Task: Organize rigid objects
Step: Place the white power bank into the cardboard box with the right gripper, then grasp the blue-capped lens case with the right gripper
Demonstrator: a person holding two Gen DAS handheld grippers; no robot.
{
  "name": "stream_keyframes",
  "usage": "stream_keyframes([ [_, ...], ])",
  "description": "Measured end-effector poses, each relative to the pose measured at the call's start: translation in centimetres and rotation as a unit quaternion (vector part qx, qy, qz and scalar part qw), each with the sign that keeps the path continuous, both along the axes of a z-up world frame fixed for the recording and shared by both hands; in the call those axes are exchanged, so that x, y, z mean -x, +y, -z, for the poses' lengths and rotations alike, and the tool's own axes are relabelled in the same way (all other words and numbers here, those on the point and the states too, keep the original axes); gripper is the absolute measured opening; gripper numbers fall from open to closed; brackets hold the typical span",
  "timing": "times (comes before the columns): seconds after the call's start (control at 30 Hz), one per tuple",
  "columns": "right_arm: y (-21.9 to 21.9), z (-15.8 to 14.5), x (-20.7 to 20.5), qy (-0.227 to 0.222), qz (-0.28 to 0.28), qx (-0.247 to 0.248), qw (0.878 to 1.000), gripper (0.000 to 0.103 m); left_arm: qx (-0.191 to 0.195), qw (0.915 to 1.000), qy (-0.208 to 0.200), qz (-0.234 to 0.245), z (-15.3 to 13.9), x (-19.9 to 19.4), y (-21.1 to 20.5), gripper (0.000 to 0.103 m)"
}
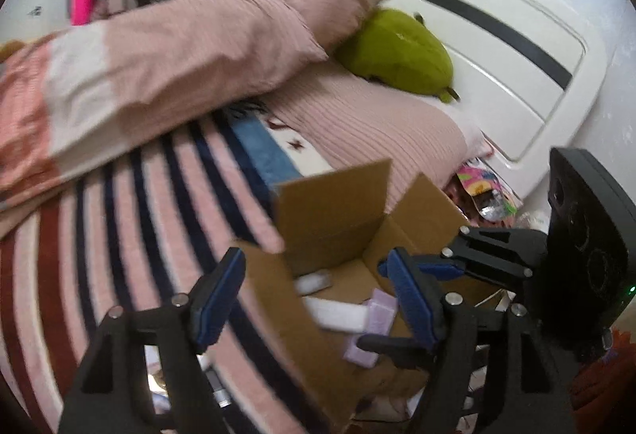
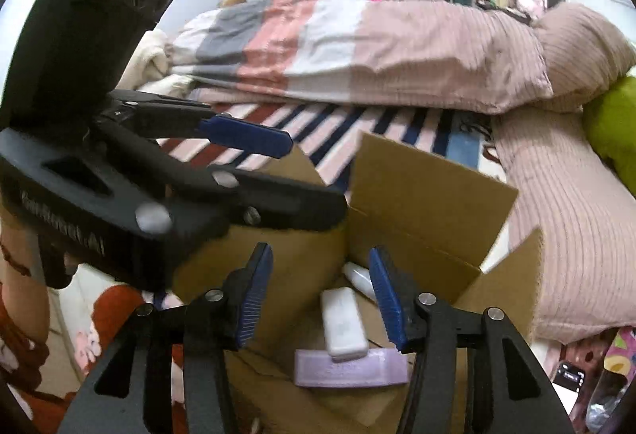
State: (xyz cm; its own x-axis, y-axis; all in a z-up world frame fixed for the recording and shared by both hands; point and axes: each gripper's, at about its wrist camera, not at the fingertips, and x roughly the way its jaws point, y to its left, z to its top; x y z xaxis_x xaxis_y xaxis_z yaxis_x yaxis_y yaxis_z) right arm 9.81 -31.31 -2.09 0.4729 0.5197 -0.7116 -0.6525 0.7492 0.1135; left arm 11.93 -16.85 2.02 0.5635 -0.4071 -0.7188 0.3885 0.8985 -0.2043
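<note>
The left tongs (image 1: pixel 318 298) are held wide apart with nothing between the blue pads, poised over the near edge of an open cardboard box (image 1: pixel 334 219) that sits on the striped blanket (image 1: pixel 119 203) of the bed. Just ahead of them and slightly to their right, inside the box, a white bar (image 1: pixel 338 312) and a lilac bar (image 1: pixel 371 330) are seen lying together on the cardboard floor. A smaller white piece (image 1: pixel 314 281) is seen deeper in the box. The right tongs (image 2: pixel 320 292) are also spread open and empty, held directly above the box (image 2: pixel 429 187). Between and just beyond their pads a white bar (image 2: pixel 342 326) is laid across the end of a lilac bar (image 2: pixel 349 368), the two touching. A white bottle (image 2: pixel 359 277) is partly seen further in, near the right pad. To the left of the right tongs the other tool is caught in view, reaching over a box flap. Beyond both tongs a folded duvet (image 2: pixel 357 48) and a green plush toy (image 1: pixel 397 52) are seen on the bed.
</note>
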Motion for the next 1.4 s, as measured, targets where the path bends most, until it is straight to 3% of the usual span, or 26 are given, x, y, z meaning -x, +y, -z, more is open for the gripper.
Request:
stream_keyframes([
  [0.17,4.6,-2.0,2.3,-0.02,-0.065,-0.028,0.997,0.047,-0.02,0.9957,-0.044,-0.079,-1.6,3.8,7.7,0.077],
  [0.33,12.2,-1.9,4.8,-0.016,-0.145,-0.026,0.989,0.047,-0.031,0.9868,-0.057,-0.148,-0.2,7.1,15.3,0.077],
  [0.5,18.9,2.2,5.1,0.035,-0.185,-0.006,0.982,0.047,-0.025,0.9828,-0.046,-0.177,3.4,9.0,19.8,0.078],
  [0.63,21.1,7.1,3.9,0.075,-0.174,0.031,0.981,0.047,-0.011,0.9815,-0.024,-0.19,7.1,9.9,22.6,0.078],
  [0.8,21.7,12.5,2.0,0.07,-0.144,0.103,0.982,0.046,0.004,0.9805,-0.001,-0.196,10.2,10.2,23.5,0.078],
  [1.03,22.0,12.8,2.2,0.118,-0.183,0.052,0.975,0.046,0.01,0.9812,0.001,-0.193,10.8,10.3,23.5,0.078],
  [1.2,22.6,13.7,2.8,0.107,-0.16,0.087,0.978,0.046,0.008,0.9798,0.003,-0.2,10.7,10.6,23.8,0.078],
  [1.3,22.7,14.8,2.3,0.132,-0.166,0.079,0.974,0.037,0.005,0.9787,0.008,-0.205,10.8,11.0,23.9,0.078],
  [1.33,22.7,14.9,2.3,0.133,-0.167,0.079,0.974,0.03,0.003,0.9784,0.01,-0.206,10.8,11.1,23.9,0.078],
  [1.4,23.0,15.2,2.2,0.129,-0.165,0.088,0.974,0.028,0.002,0.9783,0.013,-0.207,10.9,11.2,23.8,0.078],
])
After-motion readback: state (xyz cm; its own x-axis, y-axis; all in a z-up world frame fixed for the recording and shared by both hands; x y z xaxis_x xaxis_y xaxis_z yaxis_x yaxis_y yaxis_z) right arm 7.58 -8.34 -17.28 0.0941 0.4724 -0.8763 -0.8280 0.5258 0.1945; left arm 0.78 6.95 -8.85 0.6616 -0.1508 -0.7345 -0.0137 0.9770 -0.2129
